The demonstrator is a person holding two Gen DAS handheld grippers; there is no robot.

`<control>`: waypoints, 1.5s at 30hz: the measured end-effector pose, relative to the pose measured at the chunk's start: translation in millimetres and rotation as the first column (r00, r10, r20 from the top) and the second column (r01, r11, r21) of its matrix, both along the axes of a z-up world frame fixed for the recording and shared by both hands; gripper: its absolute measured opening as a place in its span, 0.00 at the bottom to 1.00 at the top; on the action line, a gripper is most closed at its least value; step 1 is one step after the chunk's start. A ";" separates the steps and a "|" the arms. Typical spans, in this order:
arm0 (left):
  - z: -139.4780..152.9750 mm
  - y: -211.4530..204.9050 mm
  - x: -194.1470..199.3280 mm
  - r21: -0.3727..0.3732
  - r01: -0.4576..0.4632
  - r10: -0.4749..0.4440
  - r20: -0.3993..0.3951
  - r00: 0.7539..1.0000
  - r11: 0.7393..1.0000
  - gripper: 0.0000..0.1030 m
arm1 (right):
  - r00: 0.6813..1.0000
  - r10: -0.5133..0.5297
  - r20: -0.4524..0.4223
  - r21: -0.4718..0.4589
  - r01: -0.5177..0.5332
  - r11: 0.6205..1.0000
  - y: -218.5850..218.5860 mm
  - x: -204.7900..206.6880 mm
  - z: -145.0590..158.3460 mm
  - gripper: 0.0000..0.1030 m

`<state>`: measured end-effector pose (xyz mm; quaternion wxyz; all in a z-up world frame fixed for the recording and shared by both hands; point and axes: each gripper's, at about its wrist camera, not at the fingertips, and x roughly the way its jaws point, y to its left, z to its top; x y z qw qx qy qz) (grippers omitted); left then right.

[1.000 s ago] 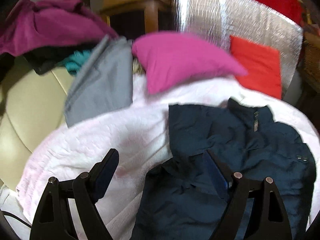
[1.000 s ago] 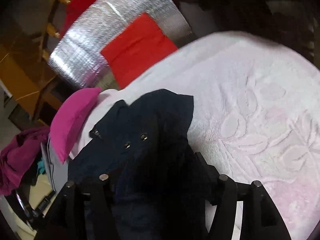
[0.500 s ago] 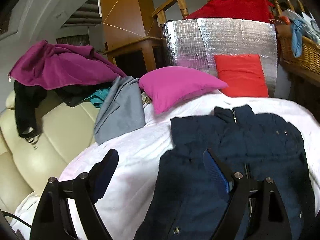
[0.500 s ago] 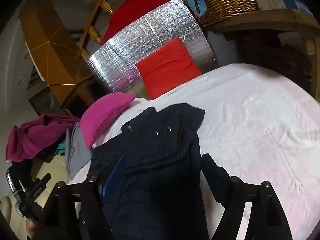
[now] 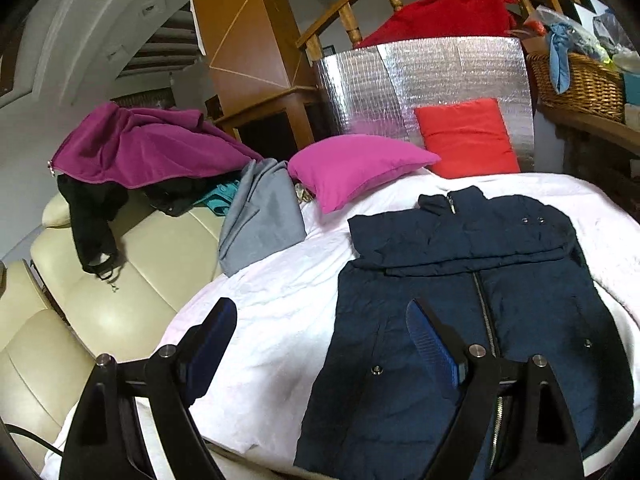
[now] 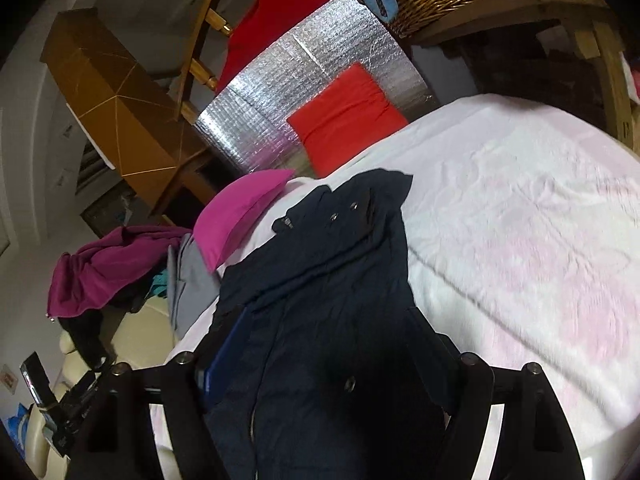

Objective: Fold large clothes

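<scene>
A navy zip jacket (image 5: 520, 300) lies flat on the white and pink bedspread (image 5: 280, 300), collar at the far end, with an upper part folded across its chest. My left gripper (image 5: 320, 312) hovers open over the jacket's left edge; one blue pad is above the sheet, the other above the cloth. In the right wrist view the jacket (image 6: 320, 260) runs down the middle of the bedspread (image 6: 520, 220). My right gripper (image 6: 326, 316) stands open above its lower half, and neither pad presses on the fabric.
A pink pillow (image 5: 352, 164), a red cushion (image 5: 468, 136) and a silver foil panel (image 5: 440, 72) stand at the bed's far end. A grey garment (image 5: 260, 216) and a magenta one (image 5: 140, 148) lie on the cream sofa (image 5: 100, 300) at left. A wicker basket (image 5: 576, 80) sits far right.
Both grippers have drawn back from the jacket, so more of it and of the room shows. The right jaws stand wider than a second ago, with the dark cloth no longer bunched between them.
</scene>
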<state>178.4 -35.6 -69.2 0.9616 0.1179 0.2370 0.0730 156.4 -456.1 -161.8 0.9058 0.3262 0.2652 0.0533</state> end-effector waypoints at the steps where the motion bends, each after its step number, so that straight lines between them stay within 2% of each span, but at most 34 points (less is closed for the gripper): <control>1: 2.4 -0.4 -5.1 0.001 0.001 -0.001 0.005 1.000 1.000 0.84 | 1.000 0.009 -0.003 0.006 -0.009 1.000 2.1 -4.2 -1.7 0.78; 7: 11.1 -3.1 -23.2 0.008 0.011 -0.011 0.018 1.000 1.000 0.85 | 0.999 0.043 -0.027 0.013 -0.042 0.999 12.0 -22.1 -12.3 0.78; 15: 6.2 -3.6 -26.2 0.013 -0.007 0.007 -0.001 1.000 1.000 0.85 | 0.996 0.061 -0.061 0.014 -0.060 0.998 10.2 -31.1 -23.4 0.78; 17: 1.4 -2.9 -22.8 0.016 -0.007 0.007 -0.022 1.000 1.000 0.85 | 0.996 0.061 -0.069 0.021 -0.059 0.998 7.8 -31.9 -25.4 0.78; 19: -8.4 3.4 -13.1 -0.007 -0.008 0.007 -0.089 0.996 1.000 0.85 | 0.994 0.062 -0.087 0.032 -0.060 0.998 4.0 -32.2 -28.9 0.78; 21: -20.6 15.1 -2.0 -0.054 -0.025 0.016 -0.166 0.986 0.998 0.85 | 0.993 0.063 -0.105 0.040 -0.059 0.997 1.0 -31.8 -31.5 0.78; 24: -43.2 38.5 15.8 -0.156 -0.074 0.026 -0.290 0.957 0.985 0.85 | 0.985 0.076 -0.155 0.068 -0.066 0.995 -5.0 -31.3 -42.5 0.78; 28: -70.2 69.4 33.8 -0.275 -0.143 0.022 -0.401 0.916 0.951 0.85 | 0.974 0.090 -0.210 0.122 -0.065 0.990 -15.9 -31.4 -61.2 0.78; 32: -98.9 97.7 48.2 -0.380 -0.216 0.005 -0.486 0.874 0.900 0.85 | 0.966 0.104 -0.235 0.211 -0.054 0.976 -27.6 -29.2 -79.4 0.78; 35: -117.7 111.7 58.6 -0.426 -0.255 -0.014 -0.535 0.845 0.868 0.85 | 0.963 0.115 -0.245 0.258 -0.049 0.965 -32.1 -24.1 -90.6 0.78; 38: -130.6 115.3 65.3 -0.464 -0.255 -0.059 -0.560 0.826 0.848 0.85 | 0.955 0.113 -0.272 0.268 -0.038 0.963 -30.8 -14.5 -102.1 0.78; 44: -151.2 107.6 74.5 -0.484 -0.206 -0.136 -0.580 0.804 0.850 0.84 | 0.939 0.152 -0.309 0.309 -0.052 0.950 -19.2 5.0 -125.8 0.76; 45: -153.8 108.0 74.6 -0.488 -0.198 -0.149 -0.583 0.799 0.850 0.80 | 0.941 0.158 -0.301 0.299 -0.064 0.952 -16.7 5.8 -124.3 0.75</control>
